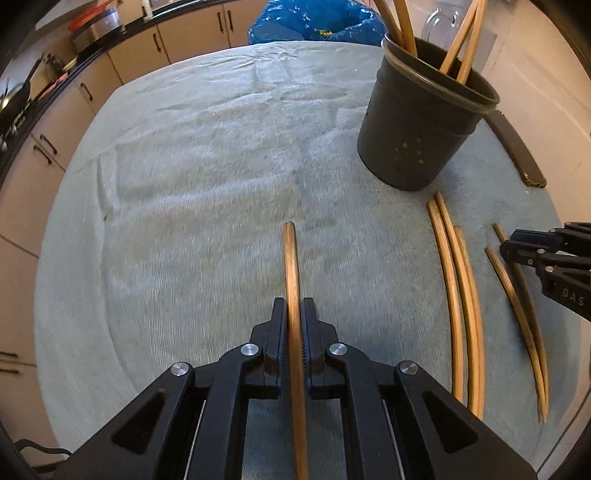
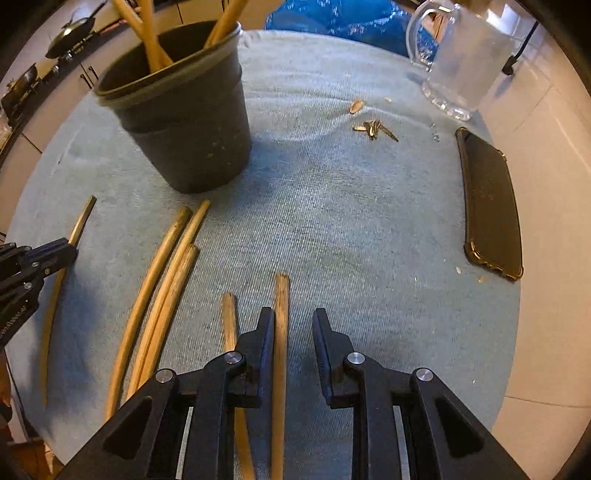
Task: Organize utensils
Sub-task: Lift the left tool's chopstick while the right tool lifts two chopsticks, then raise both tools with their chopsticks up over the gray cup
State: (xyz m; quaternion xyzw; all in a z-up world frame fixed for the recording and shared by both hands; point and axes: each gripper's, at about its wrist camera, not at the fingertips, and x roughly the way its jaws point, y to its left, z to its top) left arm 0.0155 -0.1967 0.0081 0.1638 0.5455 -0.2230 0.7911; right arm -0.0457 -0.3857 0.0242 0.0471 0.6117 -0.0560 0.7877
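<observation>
My left gripper is shut on a wooden chopstick, which runs forward between the fingers over the cloth. A dark utensil pot with several chopsticks in it stands at the far right; it also shows in the right wrist view. Three loose chopsticks and two darker ones lie right of my left gripper. My right gripper is open over one chopstick that lies against its left finger; another chopstick lies left of it. The left gripper shows at the left edge.
A light blue cloth covers the round table. A black phone, a glass mug and seed husks lie at the right side. A blue bag sits behind. Kitchen cabinets run along the left.
</observation>
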